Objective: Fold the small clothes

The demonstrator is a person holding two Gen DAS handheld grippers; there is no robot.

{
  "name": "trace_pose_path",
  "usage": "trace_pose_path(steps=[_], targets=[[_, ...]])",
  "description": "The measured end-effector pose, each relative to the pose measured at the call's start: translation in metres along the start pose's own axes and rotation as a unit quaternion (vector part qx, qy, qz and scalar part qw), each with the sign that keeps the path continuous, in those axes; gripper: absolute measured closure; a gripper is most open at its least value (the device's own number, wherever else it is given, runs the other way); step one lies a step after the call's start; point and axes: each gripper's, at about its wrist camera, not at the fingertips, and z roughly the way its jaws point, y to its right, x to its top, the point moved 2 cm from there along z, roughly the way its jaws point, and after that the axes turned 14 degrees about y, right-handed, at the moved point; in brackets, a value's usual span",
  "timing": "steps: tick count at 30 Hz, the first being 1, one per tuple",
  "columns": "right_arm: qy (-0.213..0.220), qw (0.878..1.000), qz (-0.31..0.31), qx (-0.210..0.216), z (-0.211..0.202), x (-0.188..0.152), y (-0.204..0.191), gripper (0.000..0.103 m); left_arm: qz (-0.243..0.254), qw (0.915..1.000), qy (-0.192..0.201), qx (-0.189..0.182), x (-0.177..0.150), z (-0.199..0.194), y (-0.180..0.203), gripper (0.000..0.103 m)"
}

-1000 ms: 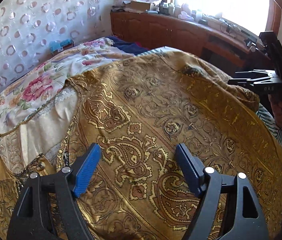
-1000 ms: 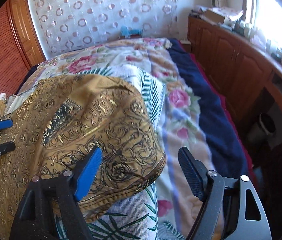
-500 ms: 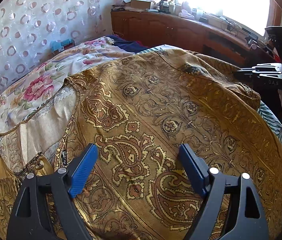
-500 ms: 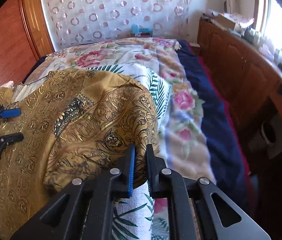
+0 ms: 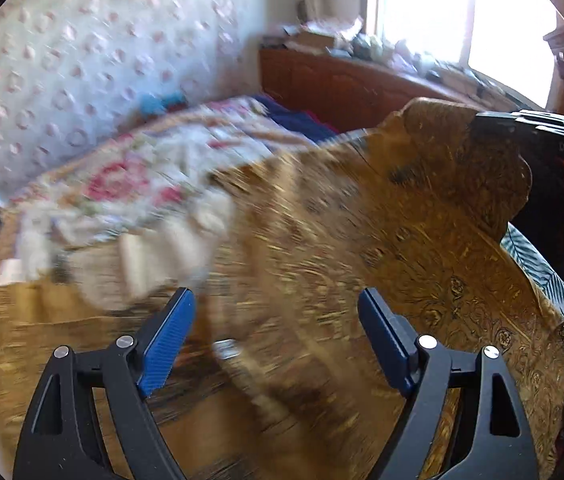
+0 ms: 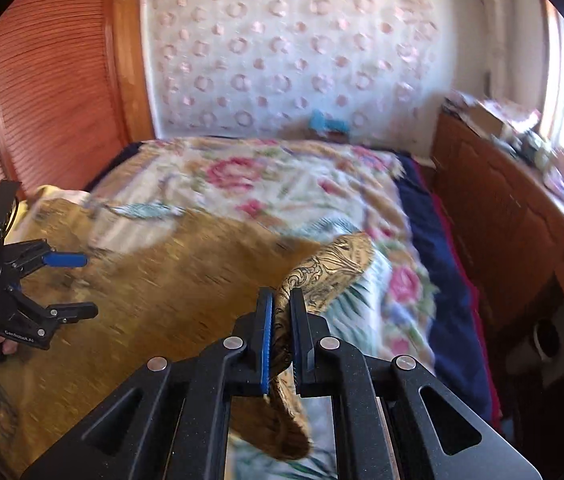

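A gold paisley garment (image 5: 361, 248) lies spread over the bed; it also shows in the right wrist view (image 6: 154, 300). My right gripper (image 6: 280, 320) is shut on the garment's right edge and holds that edge lifted off the bed; it also shows at the right of the left wrist view (image 5: 521, 136). My left gripper (image 5: 276, 328) is open and empty just above the garment's near part, and it also shows at the left of the right wrist view (image 6: 70, 284). Much of the cloth is motion-blurred.
The bed carries a floral cover (image 6: 266, 176) and a leaf-print sheet (image 5: 537, 264). A wooden cabinet (image 6: 501, 216) with clutter runs along the right under the window. A slatted wooden door (image 6: 42, 80) stands at the left. A blue object (image 6: 327, 122) lies at the bed's head.
My right gripper closed on the garment's right edge and has lifted it up and inward. My left gripper stayed open and swung left over the cloth.
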Motion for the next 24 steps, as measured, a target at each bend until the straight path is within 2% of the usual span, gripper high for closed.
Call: trace_pose_path(steps=[5, 7, 8, 10, 11, 12, 16, 19, 24], targets=[[0.008, 0.998, -0.019, 0.064, 0.012, 0.008, -0.046, 0.095, -0.014, 0.9989, 0.031, 0.033, -0.006, -0.038, -0.026, 0.019], [0.010, 0.997, -0.023, 0.079, 0.018, 0.008, -0.057, 0.095, -0.028, 0.9986, 0.025, 0.037, -0.013, -0.040, -0.033, 0.019], [0.010, 0.996, -0.026, 0.083, 0.024, 0.009, -0.058, 0.092, -0.034, 0.9986, 0.021, 0.035, -0.016, -0.039, -0.036, 0.019], [0.010, 0.996, -0.029, 0.079, 0.026, 0.008, -0.062, 0.076, -0.041, 0.9985, 0.018, 0.031, -0.024, -0.037, -0.041, 0.019], [0.011, 0.997, -0.027, 0.077, 0.029, 0.007, -0.059, 0.064, -0.044, 0.9985, 0.021, 0.027, -0.027, -0.035, -0.043, 0.019], [0.012, 0.997, -0.026, 0.075, 0.029, 0.007, -0.054, 0.062, -0.049, 0.9983, 0.025, 0.018, -0.030, -0.033, -0.044, 0.019], [-0.011, 0.999, -0.027, 0.037, 0.034, -0.004, -0.035, 0.062, -0.054, 0.9981, 0.030, -0.006, -0.036, -0.033, -0.042, 0.019], [-0.039, 0.999, -0.025, 0.011, 0.043, -0.014, -0.030, 0.062, -0.039, 0.9987, 0.032, -0.005, -0.038, -0.033, -0.038, 0.019], [-0.076, 0.997, -0.003, 0.008, 0.076, -0.026, -0.029, 0.062, -0.043, 0.9987, 0.023, -0.010, -0.042, -0.032, -0.041, 0.019]])
